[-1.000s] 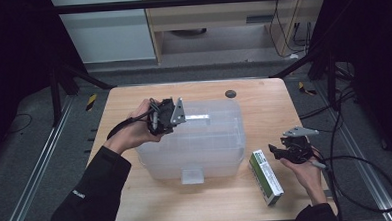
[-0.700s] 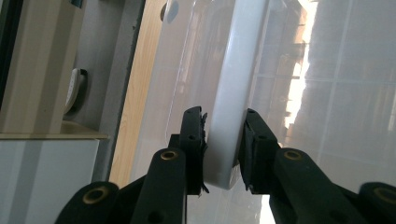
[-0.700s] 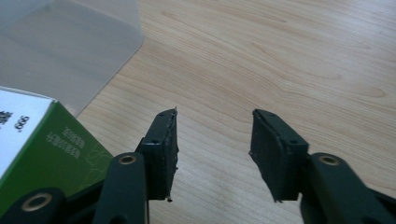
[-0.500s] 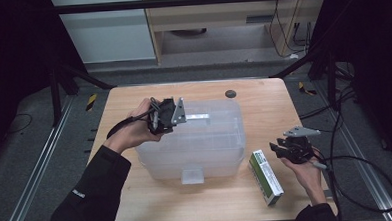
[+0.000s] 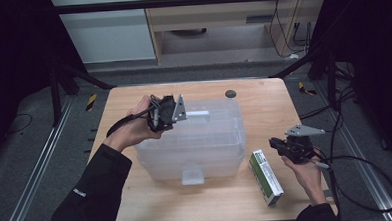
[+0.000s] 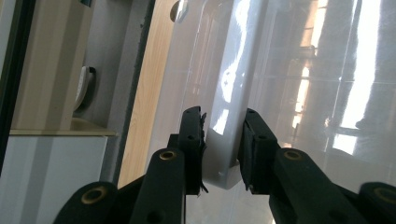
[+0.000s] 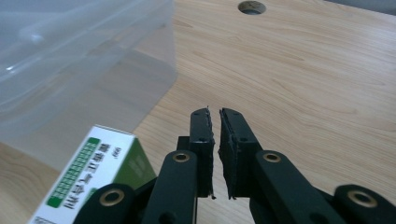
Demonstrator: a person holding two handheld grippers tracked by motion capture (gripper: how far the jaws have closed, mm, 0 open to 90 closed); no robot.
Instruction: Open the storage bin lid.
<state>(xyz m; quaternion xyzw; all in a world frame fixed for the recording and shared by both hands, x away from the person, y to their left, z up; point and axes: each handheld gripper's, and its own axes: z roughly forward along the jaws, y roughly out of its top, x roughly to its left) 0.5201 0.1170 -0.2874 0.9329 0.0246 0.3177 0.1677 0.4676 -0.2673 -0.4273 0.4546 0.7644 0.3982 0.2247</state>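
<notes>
High view: green box (image 5: 266,176) lies on the tabletop (image 5: 264,107), long axis toward the person, just left of the right tongs (image 5: 276,144), whose jaws have just closed empty; left tongs (image 5: 180,112) clamp the bin's (image 5: 205,140) latch (image 6: 223,144).

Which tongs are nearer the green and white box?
Right. The right tongs sit just beside the green and white box, not touching it. The left tongs are across the table, clamped on the plastic bin's handle.

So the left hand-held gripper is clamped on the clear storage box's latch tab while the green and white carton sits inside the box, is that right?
Not quite: the green and white carton lies on the table beside the clear storage box, as the high view shows. The left hand-held gripper is indeed clamped on the latch tab.
</notes>
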